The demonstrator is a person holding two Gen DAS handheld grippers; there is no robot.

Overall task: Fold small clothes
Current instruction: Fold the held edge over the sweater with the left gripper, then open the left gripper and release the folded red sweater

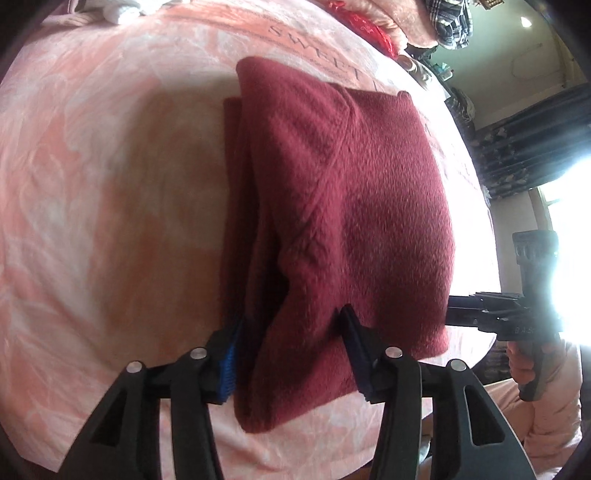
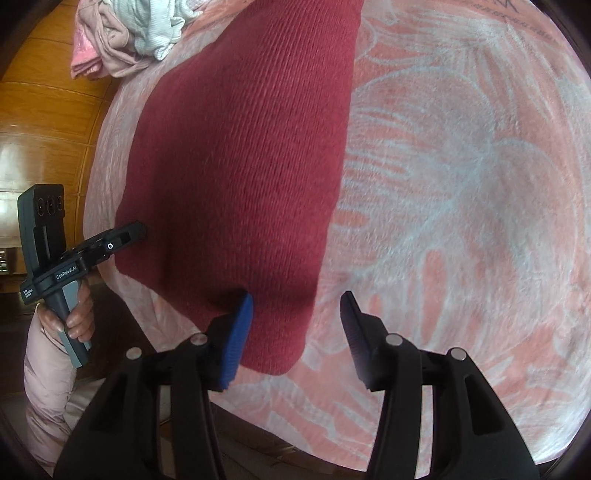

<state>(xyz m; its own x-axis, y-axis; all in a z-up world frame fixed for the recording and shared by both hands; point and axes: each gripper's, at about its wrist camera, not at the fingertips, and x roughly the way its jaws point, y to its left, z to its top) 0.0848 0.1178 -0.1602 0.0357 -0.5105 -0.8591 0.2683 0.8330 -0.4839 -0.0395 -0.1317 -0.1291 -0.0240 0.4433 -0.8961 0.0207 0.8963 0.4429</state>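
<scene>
**Two grippers at the near edge of a folded maroon knit on a pink bedspread**

A dark red knitted garment point(image 1: 332, 206) lies folded into a thick rectangle on a pink-and-white floral bedspread point(image 1: 92, 166). Printed lettering shows on the cover beyond the garment.

The left gripper point(image 1: 291, 350) points steeply down at the garment's near left corner. Its jaws stand apart, with the thick folded edge sitting between them; the pads do not appear to squeeze it.

The right gripper point(image 2: 295, 325) hovers over the near right corner. Its jaws are also parted, the blue left pad touching the knit's edge and the other over bare bedspread.

Each view shows the opposite gripper in a hand with a pale pink padded sleeve point(image 2: 44, 369). A heap of pale clothes point(image 2: 129, 33) lies at the bed's far edge.
</scene>
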